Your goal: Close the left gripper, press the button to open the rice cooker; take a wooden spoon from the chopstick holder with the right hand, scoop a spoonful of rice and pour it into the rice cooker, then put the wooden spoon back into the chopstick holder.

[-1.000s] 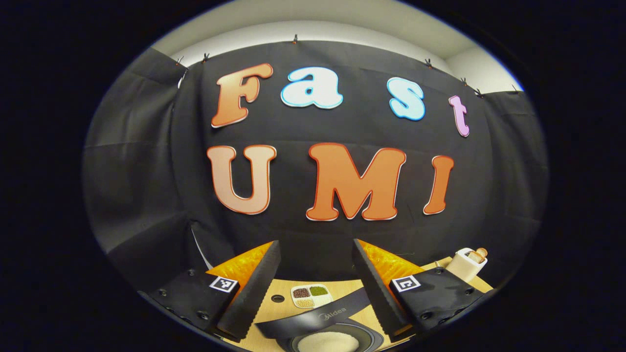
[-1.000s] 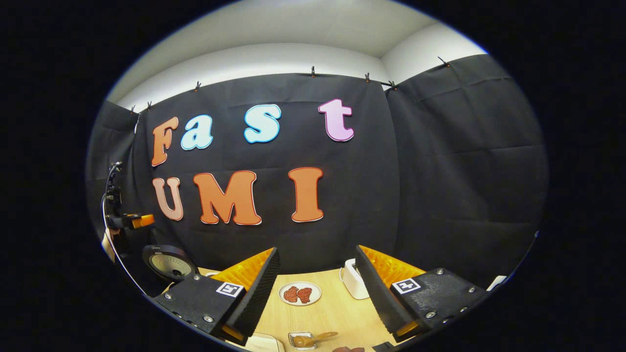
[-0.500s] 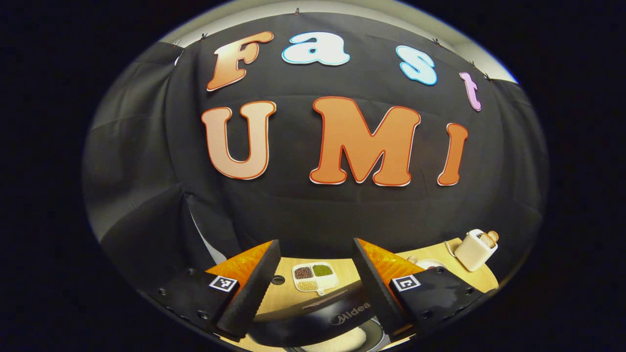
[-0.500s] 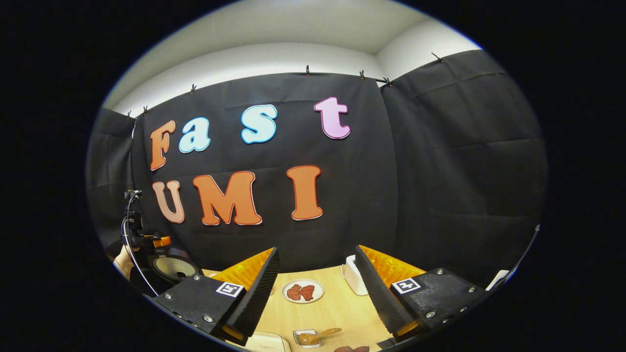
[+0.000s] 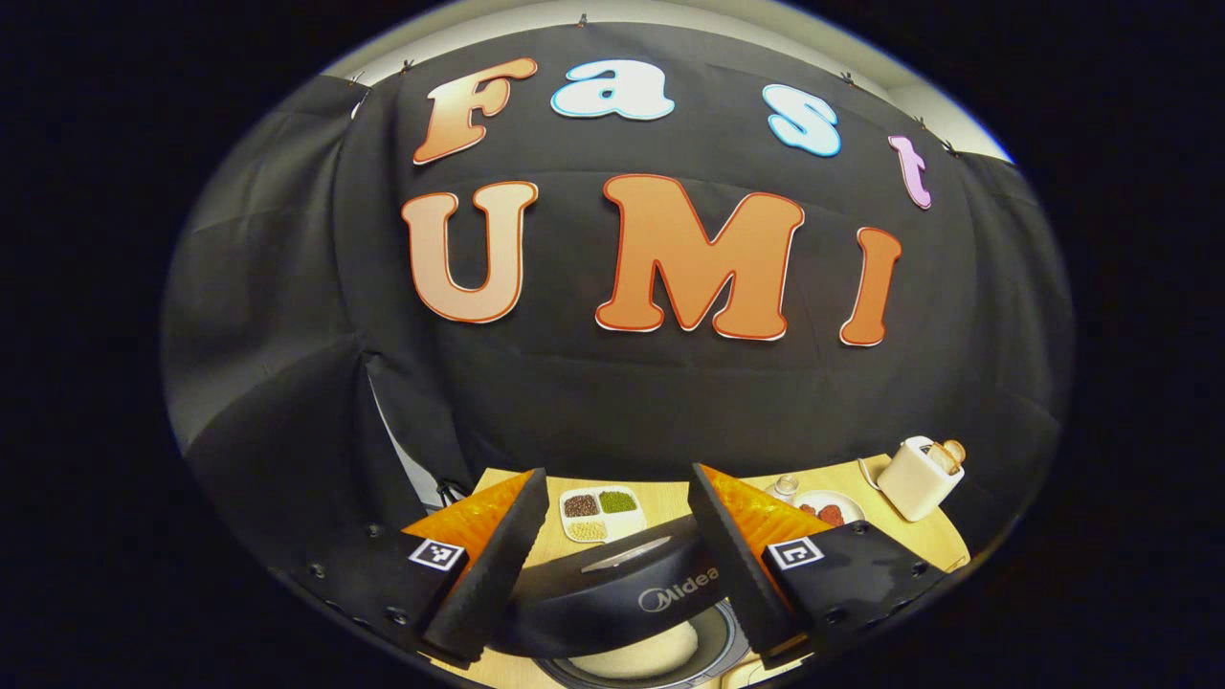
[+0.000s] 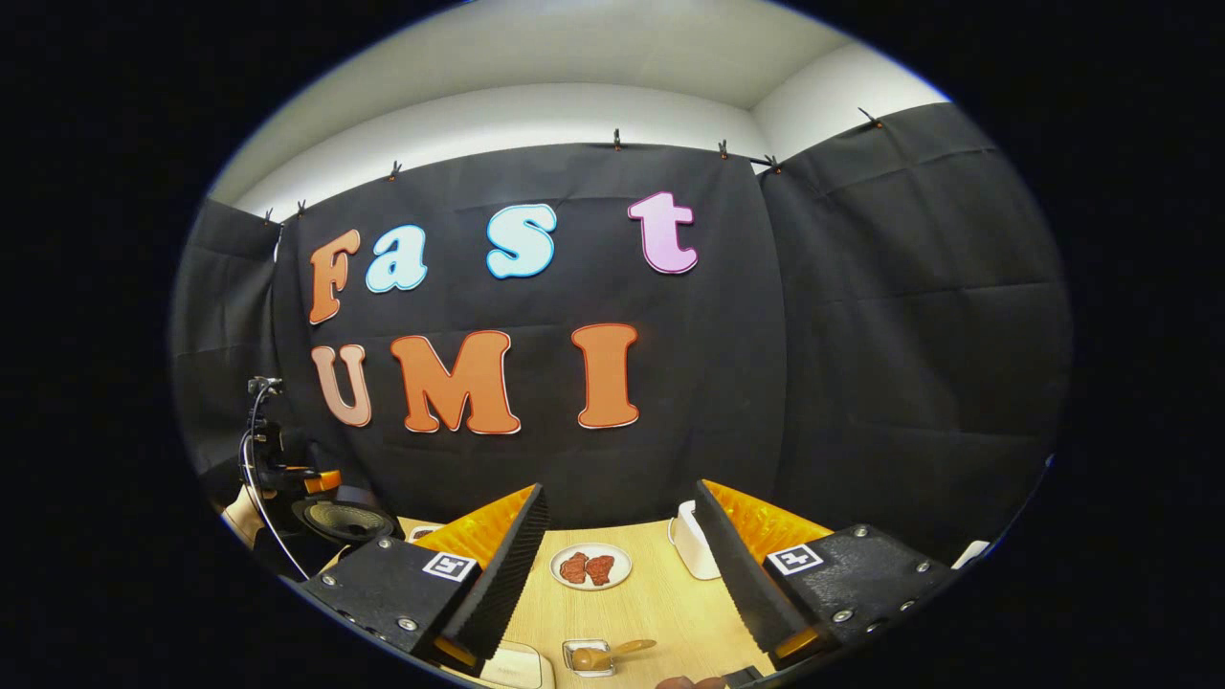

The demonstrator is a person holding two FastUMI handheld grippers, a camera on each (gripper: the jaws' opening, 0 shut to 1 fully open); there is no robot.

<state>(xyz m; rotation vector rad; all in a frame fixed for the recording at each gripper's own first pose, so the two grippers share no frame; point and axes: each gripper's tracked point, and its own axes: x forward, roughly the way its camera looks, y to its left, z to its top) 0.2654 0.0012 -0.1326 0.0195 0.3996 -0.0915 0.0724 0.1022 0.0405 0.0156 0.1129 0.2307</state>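
Observation:
In the left gripper view the black rice cooker lid [image 5: 612, 593] leans forward over the pot, and white rice [image 5: 636, 654] shows under it. My left gripper [image 5: 617, 478] is open, its fingers standing either side of the lid from above; whether they touch it I cannot tell. In the right gripper view the same lid [image 6: 346, 520] appears as a tilted disc at far left, with the left gripper [image 6: 316, 478] just above it. My right gripper [image 6: 618, 488] hangs open over the wooden table [image 6: 660, 603], holding nothing. A small clear dish with a wooden spoon [image 6: 612, 653] lies below it.
A divided white tray of beans [image 5: 601, 514] sits behind the cooker. A white toaster [image 5: 919, 469] with bread and a plate of red food [image 5: 828, 507] stand to the right. In the right gripper view, that plate [image 6: 590, 566] and toaster [image 6: 691, 545] lie ahead.
The cooker lid has tipped down over the pot, hiding more of the rice, while the left gripper came lower with it. The right gripper has hardly moved.

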